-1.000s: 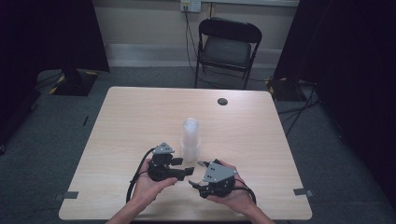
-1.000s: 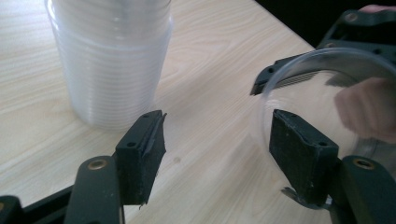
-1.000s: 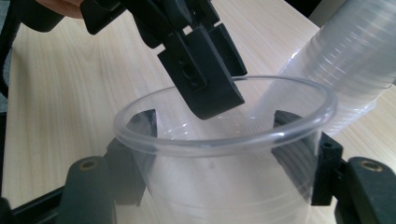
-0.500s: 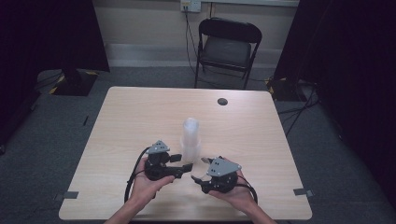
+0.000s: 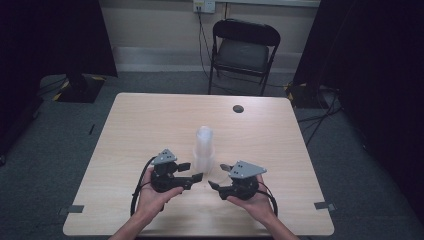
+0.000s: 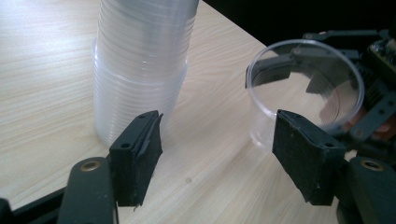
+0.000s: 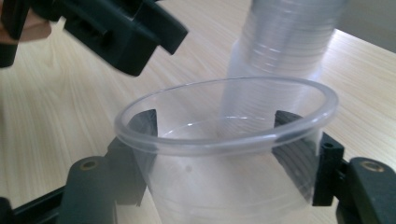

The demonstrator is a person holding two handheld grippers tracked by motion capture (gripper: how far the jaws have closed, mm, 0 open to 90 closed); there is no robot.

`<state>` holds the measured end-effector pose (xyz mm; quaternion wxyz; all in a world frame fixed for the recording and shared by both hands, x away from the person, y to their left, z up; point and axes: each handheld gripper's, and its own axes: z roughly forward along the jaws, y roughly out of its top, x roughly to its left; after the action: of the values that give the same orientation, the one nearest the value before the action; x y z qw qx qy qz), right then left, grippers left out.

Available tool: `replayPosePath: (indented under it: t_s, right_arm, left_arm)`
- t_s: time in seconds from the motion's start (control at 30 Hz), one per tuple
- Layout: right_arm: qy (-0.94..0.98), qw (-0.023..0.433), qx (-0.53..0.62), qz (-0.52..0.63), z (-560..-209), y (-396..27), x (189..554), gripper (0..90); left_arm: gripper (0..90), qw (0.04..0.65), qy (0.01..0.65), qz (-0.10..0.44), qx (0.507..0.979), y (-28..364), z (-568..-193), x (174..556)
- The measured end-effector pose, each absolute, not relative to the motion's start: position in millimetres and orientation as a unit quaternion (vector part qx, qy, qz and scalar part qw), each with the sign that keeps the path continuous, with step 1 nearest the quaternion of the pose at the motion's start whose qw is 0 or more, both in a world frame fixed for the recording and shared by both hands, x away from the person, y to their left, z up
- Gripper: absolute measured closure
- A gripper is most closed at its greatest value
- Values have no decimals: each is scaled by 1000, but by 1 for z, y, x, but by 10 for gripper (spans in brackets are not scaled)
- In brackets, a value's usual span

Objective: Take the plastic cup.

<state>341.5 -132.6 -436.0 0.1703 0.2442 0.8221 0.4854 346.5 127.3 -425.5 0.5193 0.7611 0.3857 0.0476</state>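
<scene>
Right hand-held gripper point(image 7: 215, 154): we've got its jaws pinching a single clear plastic cup point(image 7: 224, 140) from both sides, mouth facing the camera.
Left hand-held gripper point(image 6: 217, 149): jaws spread with nothing between them, and they've just been opening wider.
Single cup, from our left gripper view: at about 2 o'clock of the jaws, clear of both pads.
Cup stack point(image 5: 204, 148): a tall stack of clear cups upright mid-bench, at 12 o'clock of the gap between our two grippers, just beyond their tips.
Bench point(image 5: 150, 120): light wood, with a small dark disc point(image 5: 238, 108) toward the far edge at roughly 1 o'clock of the stack.
Folding chair point(image 5: 243, 50): black, behind the bench.
</scene>
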Motion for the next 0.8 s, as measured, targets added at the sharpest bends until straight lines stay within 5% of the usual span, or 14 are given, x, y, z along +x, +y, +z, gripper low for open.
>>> replayPosePath:
  t_s: [0.8]
  right_arm:
    - [764,196,330,518,-422,-171,382,312]
  left_arm:
    - [188,485,379,132,777,156,-435,329]
